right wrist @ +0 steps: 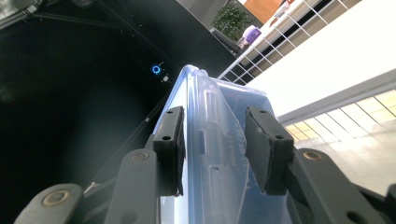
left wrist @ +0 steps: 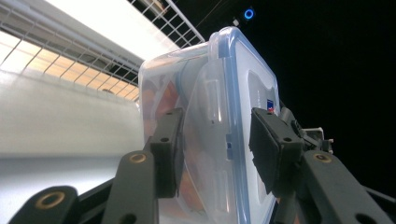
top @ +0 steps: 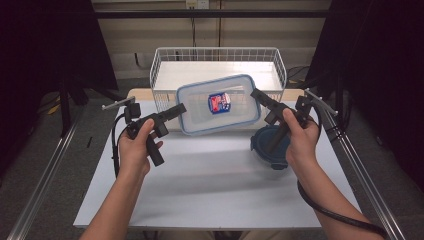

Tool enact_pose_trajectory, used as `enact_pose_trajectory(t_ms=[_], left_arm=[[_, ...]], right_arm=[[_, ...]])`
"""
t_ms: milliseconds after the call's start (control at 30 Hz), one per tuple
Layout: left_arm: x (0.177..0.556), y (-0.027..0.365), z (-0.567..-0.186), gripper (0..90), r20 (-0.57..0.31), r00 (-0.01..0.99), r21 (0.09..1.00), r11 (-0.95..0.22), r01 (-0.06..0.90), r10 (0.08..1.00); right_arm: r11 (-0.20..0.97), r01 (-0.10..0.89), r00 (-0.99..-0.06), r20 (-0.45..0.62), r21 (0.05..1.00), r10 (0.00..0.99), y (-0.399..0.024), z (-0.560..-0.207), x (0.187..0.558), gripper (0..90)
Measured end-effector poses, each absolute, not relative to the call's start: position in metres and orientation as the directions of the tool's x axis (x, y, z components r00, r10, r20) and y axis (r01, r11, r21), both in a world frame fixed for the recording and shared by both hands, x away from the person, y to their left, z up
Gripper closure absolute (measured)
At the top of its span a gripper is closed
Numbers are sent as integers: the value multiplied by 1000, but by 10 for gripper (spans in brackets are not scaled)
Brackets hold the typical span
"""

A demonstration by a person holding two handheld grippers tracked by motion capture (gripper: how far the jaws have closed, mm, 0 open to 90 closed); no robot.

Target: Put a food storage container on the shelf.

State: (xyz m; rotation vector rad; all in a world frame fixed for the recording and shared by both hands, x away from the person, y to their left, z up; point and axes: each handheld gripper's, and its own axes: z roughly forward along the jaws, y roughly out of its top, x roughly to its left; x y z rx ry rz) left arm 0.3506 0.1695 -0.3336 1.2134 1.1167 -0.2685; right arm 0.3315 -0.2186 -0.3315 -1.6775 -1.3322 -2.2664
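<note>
One clear plastic container (top: 218, 104) is held up in the air between the two grippers, above the far part of the table and just in front of the basket. It is rectangular with rounded corners, and its lid has a blue rim and one small red and blue label (top: 219, 102) in the middle. The lid faces up toward the high camera and the box is tilted, with its right end higher.

There are two grippers, both of black metal with flat dark pads. The left gripper (top: 176, 110) takes the left short end of the container; in the left gripper view its jaws are clamped on the container (left wrist: 210, 135), one pad on the lid side and one on the body side. The right gripper (top: 258, 96) takes the right short end in the same way, and in the right gripper view its jaws press on the two sides of the container (right wrist: 215, 140). The left hand (top: 134, 150) and the right hand (top: 300, 137) hold the handles.

One round dark blue lid or bowl (top: 272, 147) lies on the table under the right hand; I cannot tell which it is.

One white wire basket (top: 165, 65), rectangular with a grid wall, stands at the far edge of the table. The table (top: 210, 180) is one flat white board, smooth and matte.
</note>
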Motion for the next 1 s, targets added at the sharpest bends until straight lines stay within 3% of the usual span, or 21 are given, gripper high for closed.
enact_pose_trajectory(t_ms=[467,1000], left_arm=[[377,167,-322,568,-807,477,591,455,666,348],[444,157,-304,575,-818,445,574,536,618,364]], right_arm=[[-681,442,-424,805,585,415,-216,-323,355,599],[-751,416,-375,849,513,372,-215,-316,415,598]])
